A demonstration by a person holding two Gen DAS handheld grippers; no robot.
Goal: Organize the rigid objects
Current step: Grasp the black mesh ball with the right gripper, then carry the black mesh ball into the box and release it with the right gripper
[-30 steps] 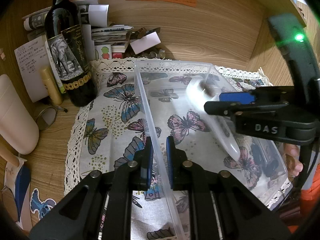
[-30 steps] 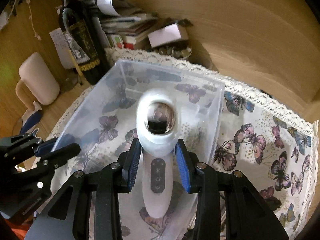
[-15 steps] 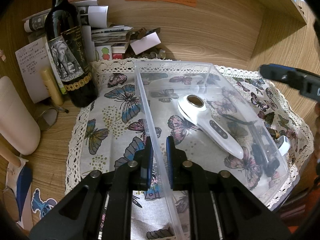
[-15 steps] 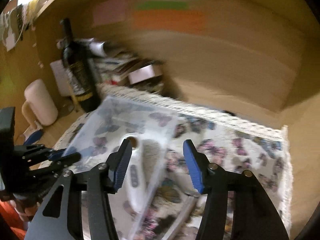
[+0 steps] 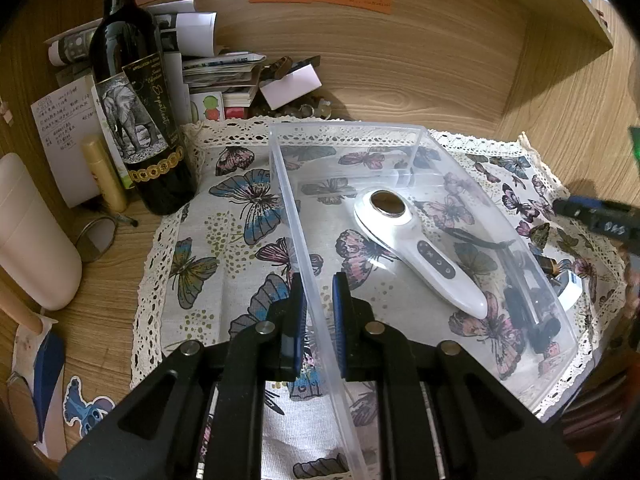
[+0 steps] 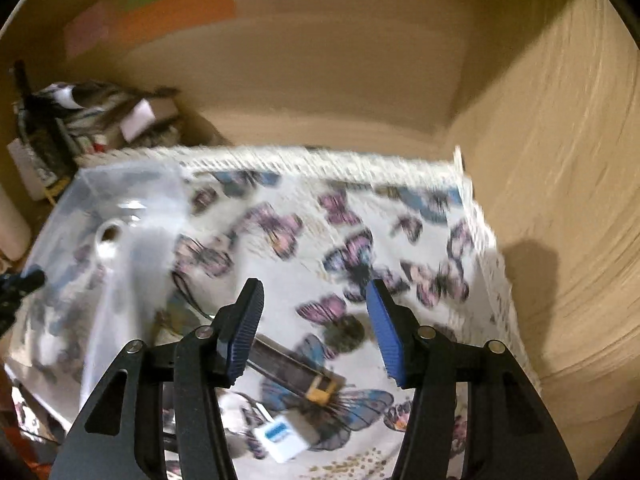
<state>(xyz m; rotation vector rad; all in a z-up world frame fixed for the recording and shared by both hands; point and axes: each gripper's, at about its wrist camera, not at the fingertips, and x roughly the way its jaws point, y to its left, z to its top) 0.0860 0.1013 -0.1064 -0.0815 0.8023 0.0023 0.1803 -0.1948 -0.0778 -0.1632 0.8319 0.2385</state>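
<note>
1. Inside the clear box lies the white wand, flat on the box floor with its round head toward the far wall. One second ago my right gripper was squeezing it above the box. Now the wand rests on its own.

2. My right gripper has let go and swung away to the right of the box. Its jaws are spread wide with nothing between them. That tells me one thing is put away, and I think the next job is to pick up another.

3. My left gripper has not moved. Its jaws sit on both sides of the box's near left wall and pinch it, so the box stays put.

4. Right of the box, on the butterfly cloth, I see a dark strap with a yellow end, a small white block with a blue mark and a thin black cord. The strap lies just under my open right jaws, so it may be next.

5. My right view is very blurry because the gripper is moving fast. I cannot tell what the strap or the block really are.

6. In my left view, some dark things show through the box's right wall. I cannot tell if they are inside the box or beside it. Only a blue tip of my right gripper peeks in at the edge there.
</note>
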